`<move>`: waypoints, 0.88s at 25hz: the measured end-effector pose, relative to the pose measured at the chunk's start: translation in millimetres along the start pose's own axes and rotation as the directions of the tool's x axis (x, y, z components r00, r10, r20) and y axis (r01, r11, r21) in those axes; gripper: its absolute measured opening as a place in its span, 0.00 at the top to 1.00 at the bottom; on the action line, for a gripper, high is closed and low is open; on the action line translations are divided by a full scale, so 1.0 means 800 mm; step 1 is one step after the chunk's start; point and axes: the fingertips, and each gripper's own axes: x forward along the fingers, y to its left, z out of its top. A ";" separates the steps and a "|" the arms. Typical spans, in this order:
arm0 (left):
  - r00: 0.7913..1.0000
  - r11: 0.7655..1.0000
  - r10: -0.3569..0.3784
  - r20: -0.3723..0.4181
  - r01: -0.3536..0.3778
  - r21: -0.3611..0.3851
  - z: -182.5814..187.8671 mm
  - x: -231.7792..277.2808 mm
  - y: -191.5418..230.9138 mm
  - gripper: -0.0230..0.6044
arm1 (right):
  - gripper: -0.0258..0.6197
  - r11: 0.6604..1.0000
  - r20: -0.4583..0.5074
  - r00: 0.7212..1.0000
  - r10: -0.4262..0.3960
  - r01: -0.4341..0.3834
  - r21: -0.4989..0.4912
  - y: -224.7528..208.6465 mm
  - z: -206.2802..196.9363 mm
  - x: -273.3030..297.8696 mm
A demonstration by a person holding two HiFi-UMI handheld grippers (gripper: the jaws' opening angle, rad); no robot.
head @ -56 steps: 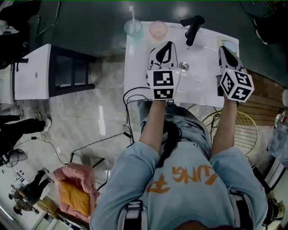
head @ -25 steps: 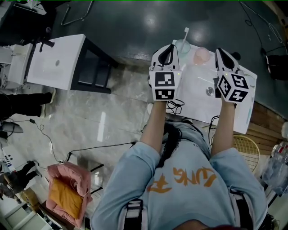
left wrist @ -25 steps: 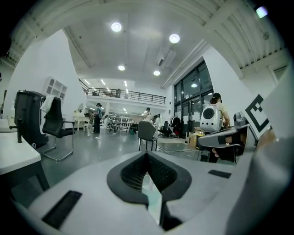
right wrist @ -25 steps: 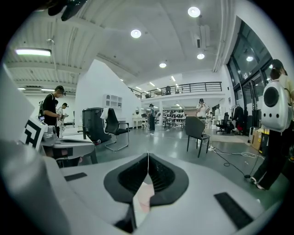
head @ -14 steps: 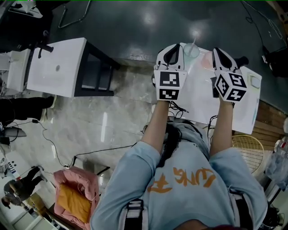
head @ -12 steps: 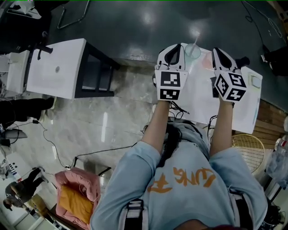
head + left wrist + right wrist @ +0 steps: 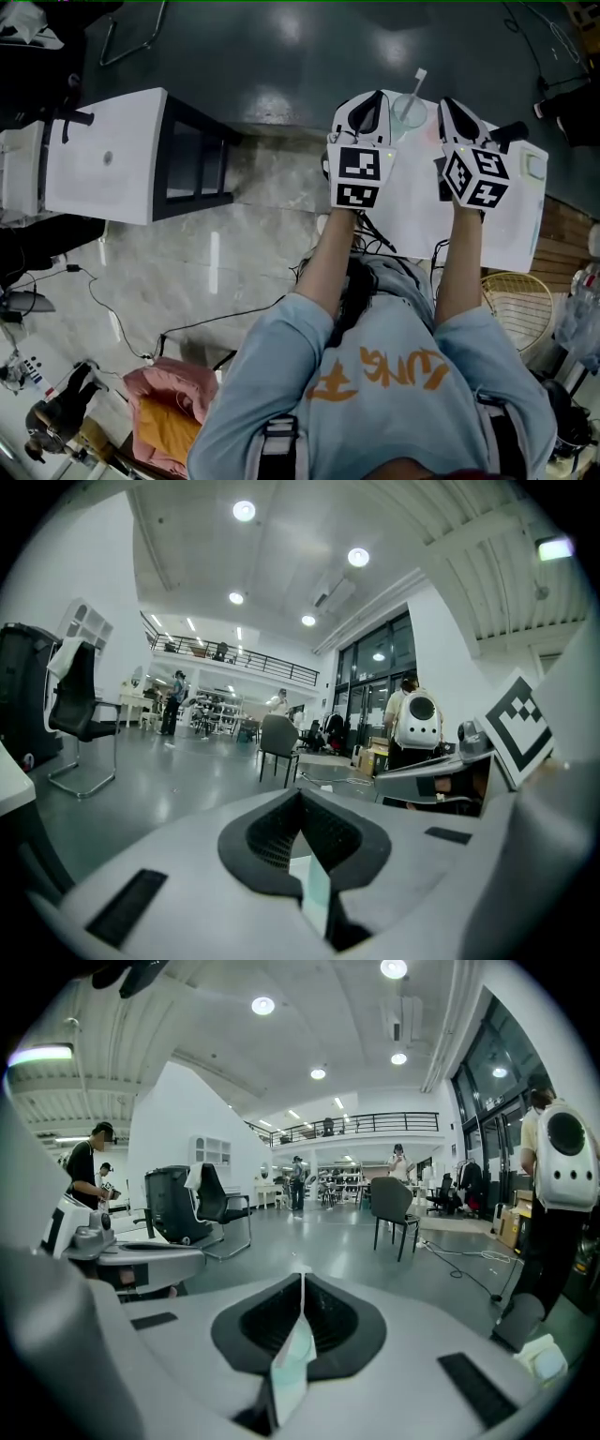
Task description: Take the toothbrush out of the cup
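Both claws are closed, tips pressed together, with nothing gripped. In the head view the left claw (image 7: 375, 101) and right claw (image 7: 448, 105) hover over the white worktop (image 7: 410, 211). The clear cup (image 7: 408, 112) stands between them at the far edge, at 3 o'clock from the left claw. The toothbrush (image 7: 418, 81) sits in the cup, leaning toward 1 o'clock.

A white toothbrush (image 7: 419, 79) is seen leaning in a translucent cup (image 7: 408, 113), placed between the left gripper (image 7: 372, 101) and the right gripper (image 7: 448, 105).
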 end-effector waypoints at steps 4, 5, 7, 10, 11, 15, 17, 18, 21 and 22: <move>1.000 1.000 -0.007 -0.017 0.007 -0.013 -0.007 0.011 0.014 0.94 | 0.91 1.000 -0.018 1.000 -0.010 0.010 0.004 0.003 -0.004 0.017; 1.000 1.000 -0.012 -0.022 0.011 -0.020 -0.009 0.014 0.017 0.94 | 0.91 1.000 -0.024 1.000 -0.012 0.012 0.005 0.004 -0.004 0.021; 0.999 0.999 -0.022 -0.031 0.021 -0.032 -0.013 0.020 0.022 0.94 | 0.91 1.000 -0.037 0.999 -0.016 0.016 0.004 0.005 -0.007 0.029; 0.998 0.998 -0.037 -0.044 0.035 -0.046 -0.020 0.030 0.025 0.94 | 0.91 1.000 -0.065 0.998 -0.005 0.006 0.012 0.009 -0.014 0.041; 0.998 0.998 -0.041 -0.048 0.039 -0.050 -0.022 0.033 0.026 0.94 | 0.91 1.000 -0.076 0.997 0.002 -0.001 0.018 0.010 -0.018 0.046; 0.996 0.996 -0.057 -0.064 0.053 -0.066 -0.030 0.043 0.029 0.94 | 0.91 0.999 -0.110 0.994 0.012 -0.008 0.034 0.010 -0.028 0.060; 0.996 0.996 -0.058 -0.069 0.053 -0.079 -0.033 0.046 0.032 0.94 | 0.91 0.999 -0.124 0.992 0.014 -0.011 0.030 0.012 -0.032 0.065; 0.996 0.995 -0.059 -0.070 0.053 -0.084 -0.034 0.048 0.032 0.94 | 0.91 1.000 -0.131 0.991 0.016 -0.013 0.029 0.013 -0.035 0.067; 0.995 0.994 -0.073 -0.070 0.067 -0.087 -0.038 0.054 0.031 0.94 | 0.88 0.999 -0.147 0.989 0.026 -0.021 0.036 0.014 -0.042 0.078; 0.994 0.994 -0.077 -0.072 0.071 -0.089 -0.039 0.056 0.031 0.94 | 0.85 0.999 -0.152 0.988 0.031 -0.024 0.043 0.015 -0.044 0.081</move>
